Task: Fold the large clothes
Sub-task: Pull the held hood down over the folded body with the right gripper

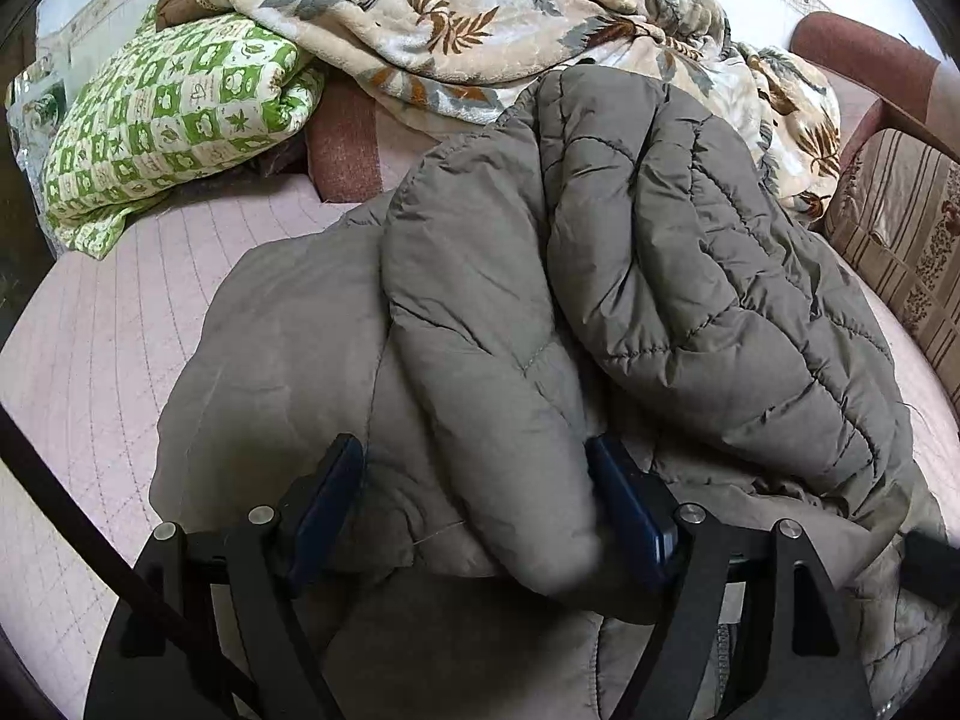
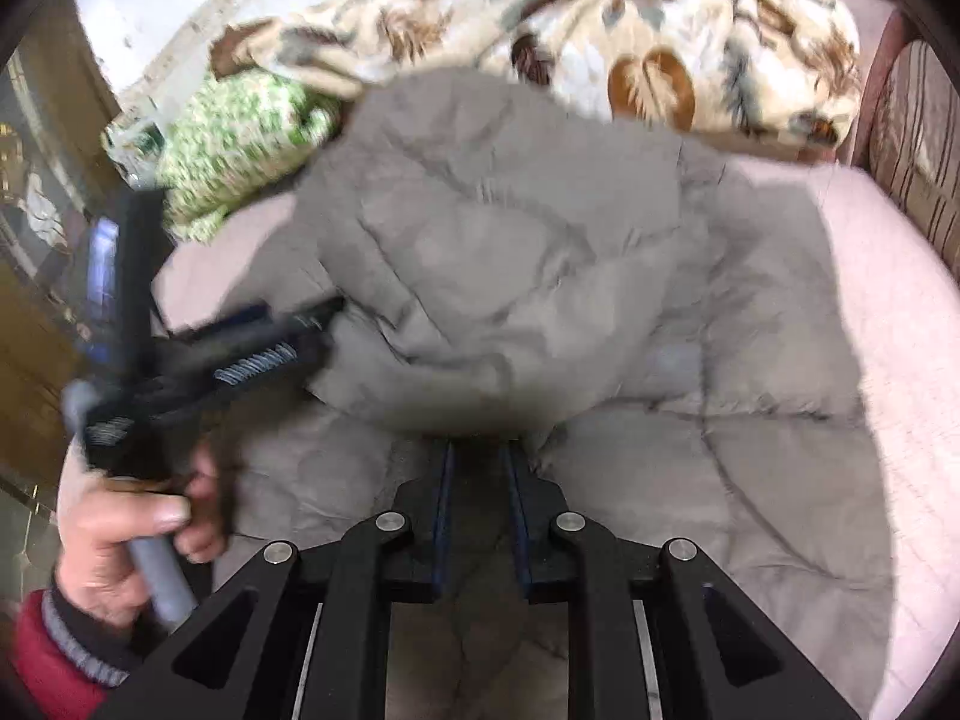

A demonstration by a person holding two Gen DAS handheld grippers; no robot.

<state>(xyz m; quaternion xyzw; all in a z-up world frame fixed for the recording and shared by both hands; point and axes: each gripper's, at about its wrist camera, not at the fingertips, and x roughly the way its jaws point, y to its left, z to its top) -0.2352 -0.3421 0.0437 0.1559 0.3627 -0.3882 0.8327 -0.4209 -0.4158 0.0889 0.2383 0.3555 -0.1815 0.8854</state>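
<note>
Pink quilted bed cover (image 1: 108, 324) spread flat, stitched in lines. Green-and-white patterned pillow (image 1: 174, 114) at far left, tilted, resting on cover. Cream blanket (image 1: 456, 30) with brown and grey leaf print heaped along back, its edge overlapping pillow top. Reddish-brown cushion (image 1: 345, 144) between pillow and blanket. Striped floral armrest (image 1: 900, 228) at right. White wall (image 2: 180, 6) behind.
</note>
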